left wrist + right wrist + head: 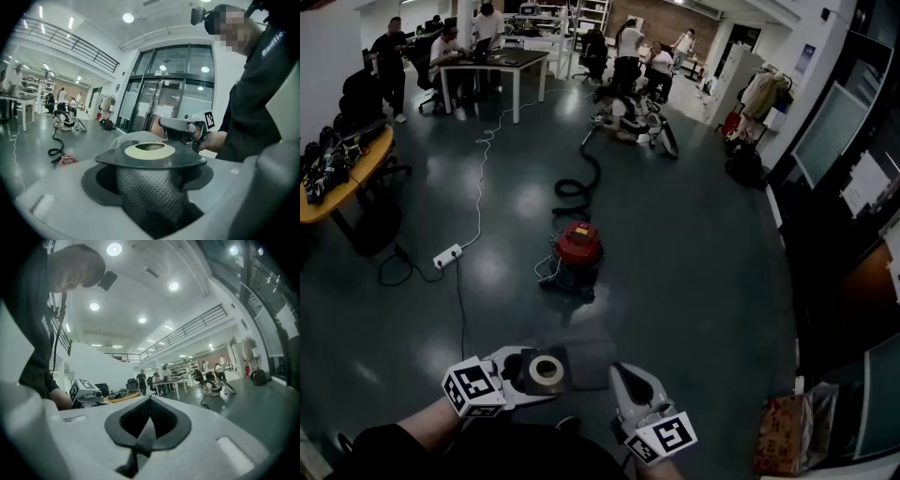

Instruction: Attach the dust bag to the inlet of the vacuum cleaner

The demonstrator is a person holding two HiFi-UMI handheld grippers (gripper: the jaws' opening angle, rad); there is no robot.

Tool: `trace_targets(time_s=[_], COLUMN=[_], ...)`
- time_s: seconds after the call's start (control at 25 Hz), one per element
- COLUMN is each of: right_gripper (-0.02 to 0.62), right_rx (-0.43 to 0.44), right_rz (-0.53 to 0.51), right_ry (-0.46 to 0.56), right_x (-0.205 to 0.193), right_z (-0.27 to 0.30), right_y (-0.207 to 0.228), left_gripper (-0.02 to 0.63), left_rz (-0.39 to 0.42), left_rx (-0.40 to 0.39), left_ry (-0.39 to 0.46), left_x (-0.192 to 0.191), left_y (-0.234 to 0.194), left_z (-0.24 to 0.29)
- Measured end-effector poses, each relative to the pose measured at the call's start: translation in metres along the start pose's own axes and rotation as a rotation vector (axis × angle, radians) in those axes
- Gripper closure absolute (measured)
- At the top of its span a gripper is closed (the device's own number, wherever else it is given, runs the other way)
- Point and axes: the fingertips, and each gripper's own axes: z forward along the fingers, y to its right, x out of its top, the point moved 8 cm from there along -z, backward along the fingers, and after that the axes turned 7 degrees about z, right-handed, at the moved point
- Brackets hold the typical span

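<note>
Right now your left gripper (pixel 528 377) is clenched on the dust bag (pixel 547 369), holding it up off the floor (pixel 694 281) and well short of the vacuum cleaner (pixel 578 251). In the left gripper view the bag's dark collar (pixel 187 159) sits between the jaws, lying flat with its cream ring (pixel 149 150) facing up. From your head view, the grey fabric of the bag spreads out beside the collar, on the side of the vacuum cleaner nearest you.

Your right gripper (pixel 626 380) hangs level with the left one, equally far back from the vacuum cleaner. Its jaws are pressed together with nothing between them. It sits just beside the bag's fabric, and you cannot tell from these views whether it touches.

The vacuum cleaner stands upright with its red top on. Its inlet is too small to make out from where you stand. A black hose (pixel 577 183) lies coiled just behind it and runs on away from you. A white power strip (pixel 447 255) lies to its left. People (pixel 628 52) gather at tables far beyond it.
</note>
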Motion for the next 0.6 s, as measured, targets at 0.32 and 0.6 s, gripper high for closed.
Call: trace_targets(time_s=[0.32,0.6], right_gripper=[0.594,0.594], right_rx=[0.037,0.054], right_rz=[-0.004,0.010], right_ry=[-0.017,0.008], right_x=[0.002,0.003], right_z=[-0.010,-0.005], right_y=[0.024,0.041], left_gripper=[0.259,0.259], left_rz=[-0.001,-0.013], left_rx=[0.040,0.047], left_ry=[0.002,-0.011], left_x=[-0.003,-0.009], left_y=[0.003,-0.005], left_z=[0.027,0.038])
